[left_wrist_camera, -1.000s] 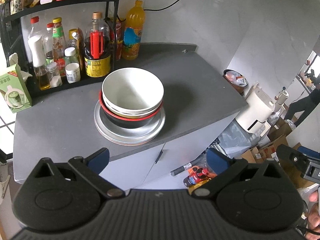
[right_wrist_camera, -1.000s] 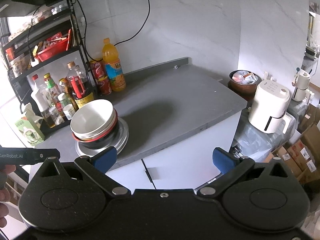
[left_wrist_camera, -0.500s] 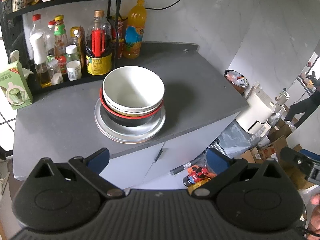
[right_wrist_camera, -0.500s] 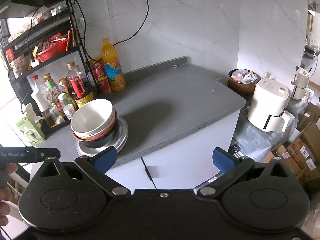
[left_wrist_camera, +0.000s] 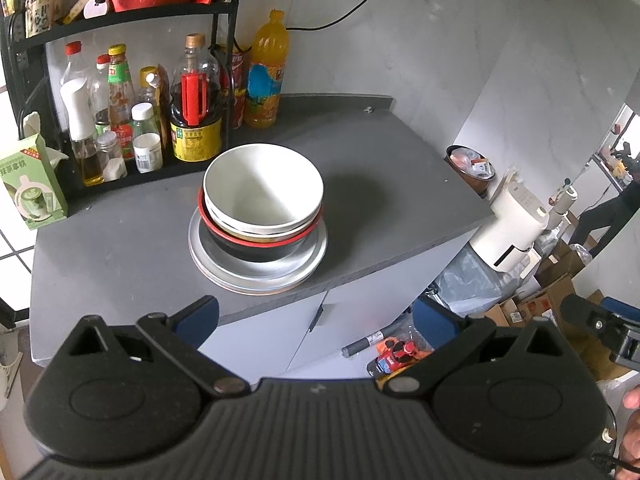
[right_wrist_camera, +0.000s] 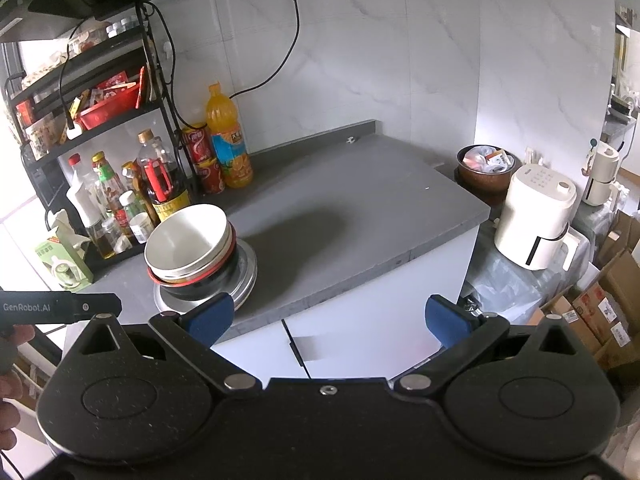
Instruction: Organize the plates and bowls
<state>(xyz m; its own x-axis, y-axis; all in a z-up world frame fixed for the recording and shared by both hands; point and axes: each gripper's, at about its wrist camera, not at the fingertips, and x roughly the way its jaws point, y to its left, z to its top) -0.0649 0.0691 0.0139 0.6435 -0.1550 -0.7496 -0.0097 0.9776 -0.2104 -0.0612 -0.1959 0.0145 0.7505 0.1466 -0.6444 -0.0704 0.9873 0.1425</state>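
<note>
Both grippers, left (left_wrist_camera: 316,316) and right (right_wrist_camera: 328,316), hang spread and empty off the counter (left_wrist_camera: 380,168). The bowls (left_wrist_camera: 262,188) sit nested on plates (left_wrist_camera: 256,272) near its front edge; lift the top bowl by its rim, gently.

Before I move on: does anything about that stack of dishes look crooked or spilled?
Slightly. The white bowl sits off-centre in the red-rimmed bowl, shifted toward the bottles. The plates lie flat on the counter; nothing spilled or broken.
</note>
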